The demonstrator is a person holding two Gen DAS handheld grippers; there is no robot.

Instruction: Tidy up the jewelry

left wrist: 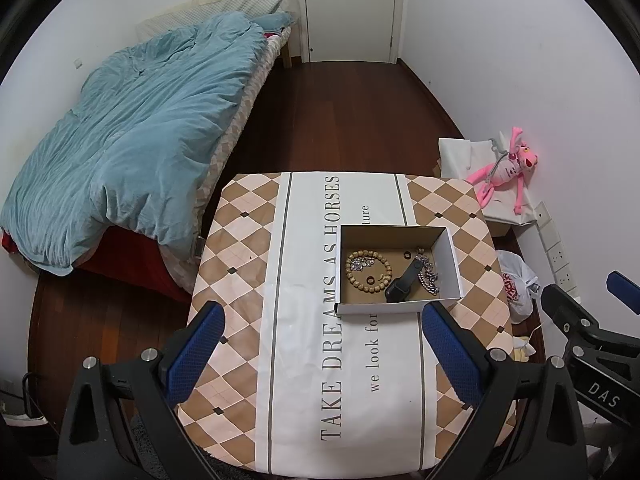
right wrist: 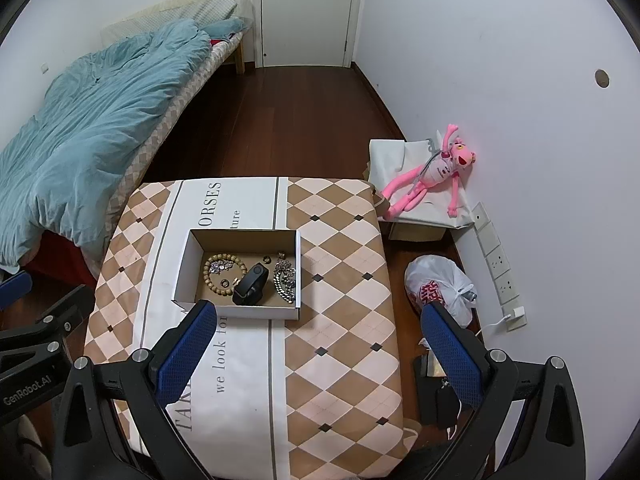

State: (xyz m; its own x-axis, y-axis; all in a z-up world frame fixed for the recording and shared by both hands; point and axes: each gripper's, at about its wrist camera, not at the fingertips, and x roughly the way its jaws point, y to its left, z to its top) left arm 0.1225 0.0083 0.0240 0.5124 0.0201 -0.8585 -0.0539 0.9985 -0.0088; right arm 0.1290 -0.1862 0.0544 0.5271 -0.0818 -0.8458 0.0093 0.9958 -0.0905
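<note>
A table (left wrist: 248, 264) covered with a diamond-patterned cloth fills the space ahead of both sets of fingers, with a bed (left wrist: 132, 152) under a blue quilt off to the left beyond it. On the table sits an open cardboard box (left wrist: 448, 256), lying just past the tips of the left gripper (left wrist: 323, 354), nearer its right finger, and just past the left finger of the right gripper (right wrist: 320, 350). Both grippers hang above the table with fingers spread wide and nothing between them. Inside the box, from left to right ahead of the fingers, lie a wooden bead bracelet (right wrist: 209, 276), a black watch (right wrist: 250, 284) and a silver chain (right wrist: 285, 282), with small dark rings (right wrist: 225, 283) among them.
</note>
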